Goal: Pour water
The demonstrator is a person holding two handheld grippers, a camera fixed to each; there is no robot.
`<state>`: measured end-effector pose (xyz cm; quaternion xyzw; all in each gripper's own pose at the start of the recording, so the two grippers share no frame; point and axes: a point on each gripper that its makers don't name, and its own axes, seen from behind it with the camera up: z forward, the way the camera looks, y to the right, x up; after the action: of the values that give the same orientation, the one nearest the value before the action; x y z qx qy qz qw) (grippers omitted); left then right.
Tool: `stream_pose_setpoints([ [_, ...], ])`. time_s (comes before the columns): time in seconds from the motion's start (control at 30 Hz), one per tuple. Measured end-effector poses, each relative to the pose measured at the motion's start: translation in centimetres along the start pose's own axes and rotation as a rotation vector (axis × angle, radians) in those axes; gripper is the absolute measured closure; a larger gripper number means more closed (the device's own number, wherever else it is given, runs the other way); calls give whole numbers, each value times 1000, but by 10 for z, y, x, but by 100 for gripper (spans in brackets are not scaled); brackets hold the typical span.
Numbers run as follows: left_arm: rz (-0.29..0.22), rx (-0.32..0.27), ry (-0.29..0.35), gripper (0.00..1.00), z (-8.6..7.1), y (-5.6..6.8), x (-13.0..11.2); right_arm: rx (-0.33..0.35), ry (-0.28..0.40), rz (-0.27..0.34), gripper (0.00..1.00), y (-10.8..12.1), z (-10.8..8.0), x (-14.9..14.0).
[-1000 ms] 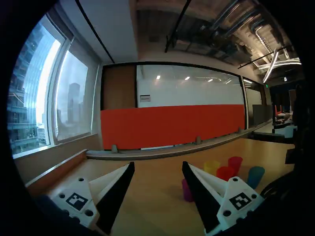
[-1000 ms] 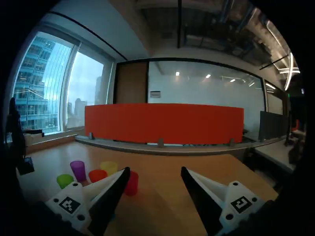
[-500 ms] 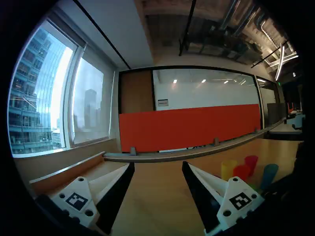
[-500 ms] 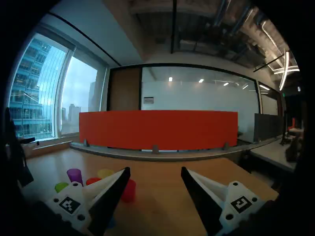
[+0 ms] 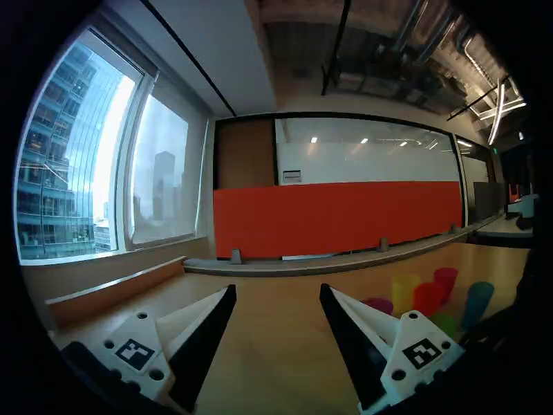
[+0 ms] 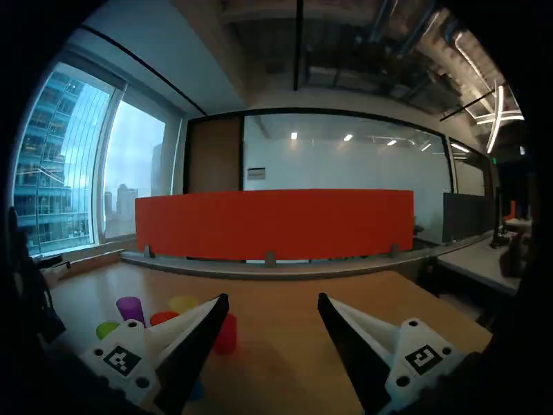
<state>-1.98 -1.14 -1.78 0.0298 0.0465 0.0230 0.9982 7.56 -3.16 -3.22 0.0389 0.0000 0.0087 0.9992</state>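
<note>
Orange partition (image 5: 339,218) along wooden table's (image 5: 276,346) far edge; tall windows (image 5: 69,173) beside it; light strip (image 5: 499,111) overhead.

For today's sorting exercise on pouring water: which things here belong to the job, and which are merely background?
Job: coloured cups, left claw, right claw, both open.
Background: wooden table, orange partition, windows, ceiling lights.
</note>
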Motion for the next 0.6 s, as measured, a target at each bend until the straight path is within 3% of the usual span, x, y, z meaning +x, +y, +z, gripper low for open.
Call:
stream_pose_setpoints([
  [0.6,-67,-26,-20,11,9,17,-26,-14,-10,0,0,8,1,-10],
])
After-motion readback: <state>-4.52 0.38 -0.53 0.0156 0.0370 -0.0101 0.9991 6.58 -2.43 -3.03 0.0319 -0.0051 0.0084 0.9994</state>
